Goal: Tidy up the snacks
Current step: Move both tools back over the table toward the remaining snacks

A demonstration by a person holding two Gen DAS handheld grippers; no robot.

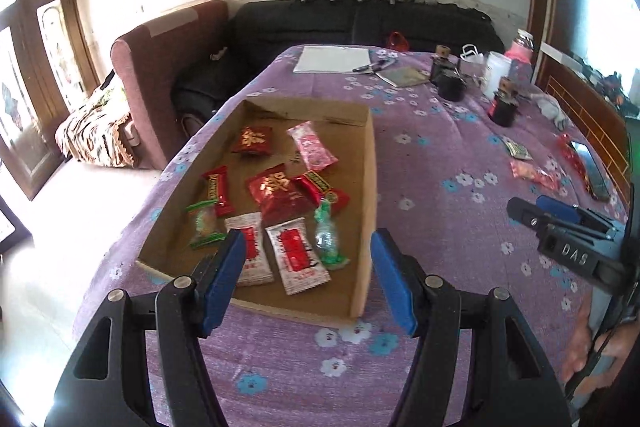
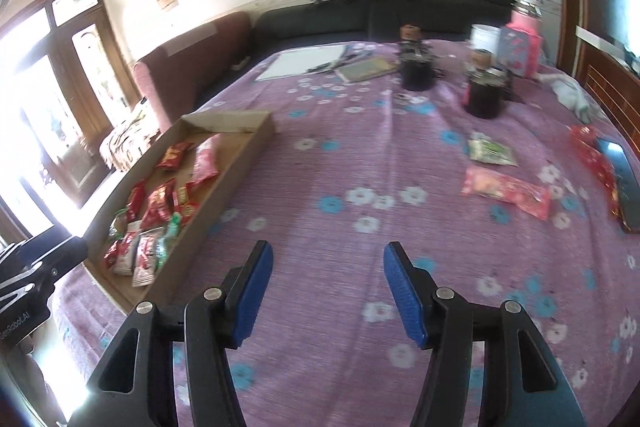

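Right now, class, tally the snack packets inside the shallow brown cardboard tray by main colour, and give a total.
Red foil packets: 4
White packets with red labels: 2
Green-edged clear packets: 2
Pink packet: 1
Total: 9

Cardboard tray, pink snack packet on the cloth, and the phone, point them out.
Cardboard tray [image 1: 366,187], left wrist view, right wall.
Pink packet [image 2: 506,190], right wrist view, middle.
Phone [image 2: 624,179], right wrist view, screen.
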